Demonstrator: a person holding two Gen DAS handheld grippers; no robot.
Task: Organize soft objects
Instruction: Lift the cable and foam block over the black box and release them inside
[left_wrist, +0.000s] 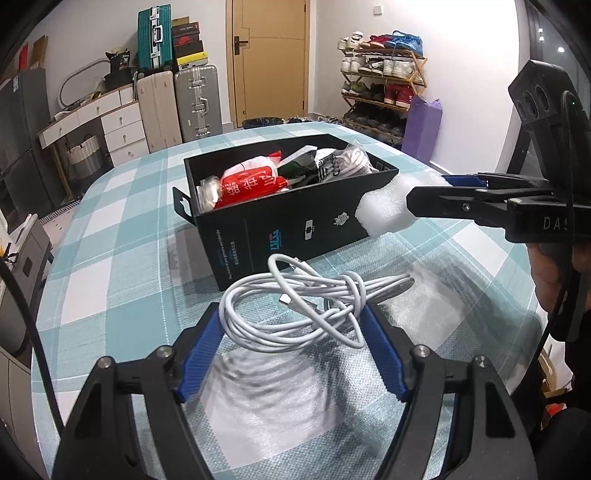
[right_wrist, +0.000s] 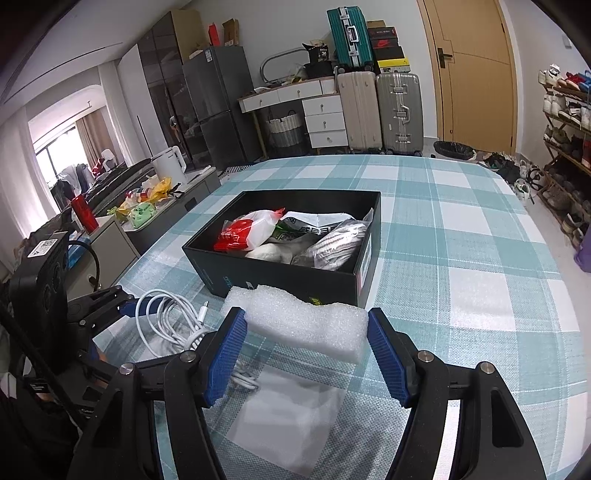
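A black open box (left_wrist: 295, 225) (right_wrist: 258, 275) on the checked tablecloth holds a red-and-white bag (left_wrist: 251, 182) (right_wrist: 245, 230) and packed grey socks (right_wrist: 338, 243). My right gripper (right_wrist: 306, 332) is shut on a white foam block (right_wrist: 303, 321), held off the table in front of the box. In the left wrist view that gripper (left_wrist: 424, 194) and the foam block (left_wrist: 384, 212) sit by the box's near right corner. A coiled white cable (left_wrist: 295, 306) (right_wrist: 166, 317) lies between the pads of my left gripper (left_wrist: 291, 332) (right_wrist: 127, 306), touching both.
A thin translucent foam sheet (left_wrist: 295, 406) (right_wrist: 288, 417) lies on the tablecloth under both grippers. A hand (left_wrist: 550, 273) holds the right gripper. Suitcases (right_wrist: 380, 107), a drawer unit and a shoe rack (left_wrist: 384, 74) stand beyond the table's far edge.
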